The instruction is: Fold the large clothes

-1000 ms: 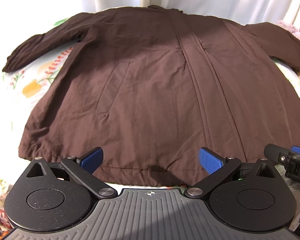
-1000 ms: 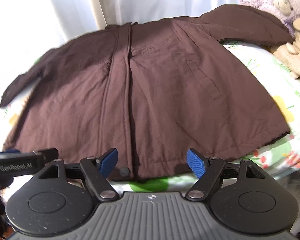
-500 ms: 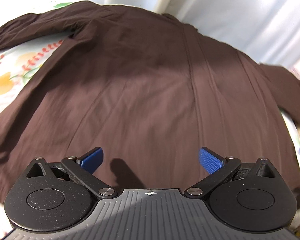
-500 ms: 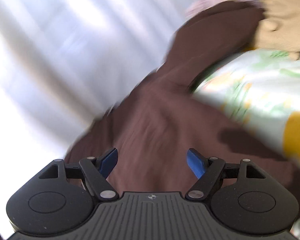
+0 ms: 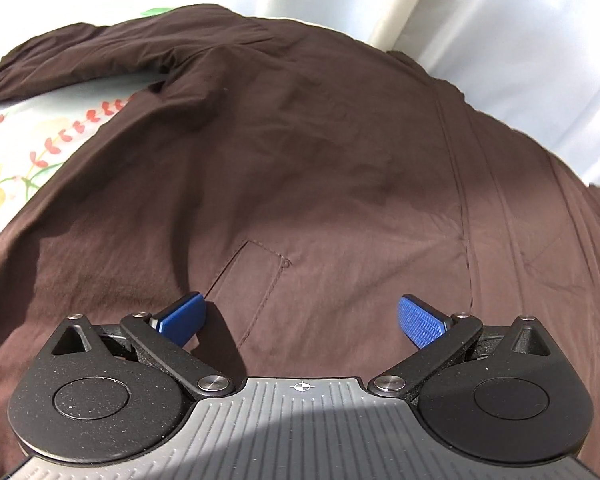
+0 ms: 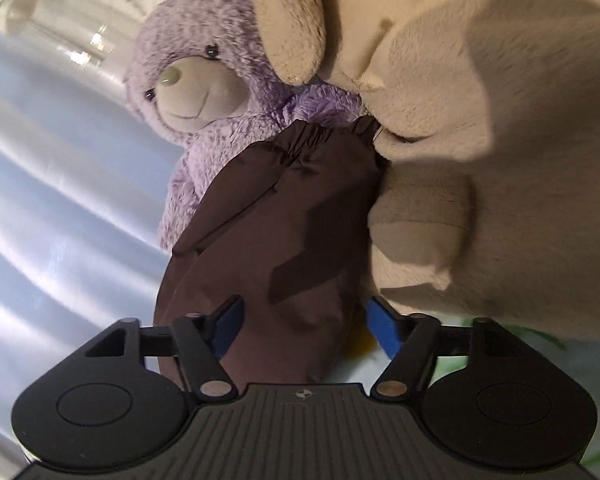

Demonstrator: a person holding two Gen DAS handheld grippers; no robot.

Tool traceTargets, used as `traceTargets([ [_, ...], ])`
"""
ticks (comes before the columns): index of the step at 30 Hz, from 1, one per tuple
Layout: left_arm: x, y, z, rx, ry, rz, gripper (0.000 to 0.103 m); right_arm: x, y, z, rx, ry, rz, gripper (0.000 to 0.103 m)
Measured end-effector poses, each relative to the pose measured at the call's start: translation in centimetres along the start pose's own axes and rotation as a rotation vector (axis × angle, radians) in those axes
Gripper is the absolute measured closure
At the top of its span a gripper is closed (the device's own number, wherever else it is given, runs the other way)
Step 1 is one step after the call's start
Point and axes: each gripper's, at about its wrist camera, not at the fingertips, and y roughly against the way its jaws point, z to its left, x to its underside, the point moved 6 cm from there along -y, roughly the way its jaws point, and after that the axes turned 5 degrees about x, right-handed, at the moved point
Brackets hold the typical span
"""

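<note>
Ahead of my left gripper's (image 5: 300, 316) blue pads (image 5: 420, 320) I see the jacket (image 5: 300, 160), a plain dark brown all over. Beyond it to the left, the bedsheet (image 5: 28, 148) is white with red sprigs and a yellow bloom. Between the blue pads of my right gripper (image 6: 304, 326) lies the same brown, the jacket's sleeve (image 6: 284, 220). Past its cuff sits a lilac plush bear (image 6: 204, 80) with a grey muzzle; to the right, a beige plush toy (image 6: 480, 140).
</note>
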Motion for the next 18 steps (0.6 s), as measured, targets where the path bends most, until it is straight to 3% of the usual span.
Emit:
traceTargets([
  [2,0.0,0.3,0.4,0.021,0.034,-0.012,0.000,-0.3,-0.7,0.1,-0.005,-0.040,-0.010,0.052],
  [4,-0.1,0.5,0.8,0.048,0.049,-0.017,0.000,-0.7,-1.4,0.3,-0.031,-0.077,0.003,0.073],
  [5,-0.1,0.7,0.9,0.064,0.045,-0.012,0.000,-1.0,-1.7,0.6,-0.033,-0.075,0.004,0.077],
  [7,-0.1,0.7,1.0,0.083,0.036,-0.003,0.000,-1.2,-0.7,1.7,-0.032,-0.010,-0.018,0.088],
  [9,-0.2,1.0,1.4,0.097,0.073,-0.005,0.000,-1.1,0.4,3.8,0.001,0.114,-0.065,0.090],
  [12,-0.8,1.4,2.1,0.100,0.177,0.030,0.000,0.5,2.8,9.1,0.042,0.397,-0.189,0.092],
  [14,-1.7,1.9,2.2,0.111,0.201,0.039,0.000,3.5,5.2,13.7,0.047,0.658,-0.295,0.092],
  [16,-2.7,2.4,1.9,0.137,0.177,0.005,0.000,8.8,7.5,18.4,0.008,0.979,-0.392,0.091],
  [18,-4.1,3.0,1.1,0.158,0.132,-0.042,0.000,15.6,8.9,21.6,-0.055,1.290,-0.424,0.091],
])
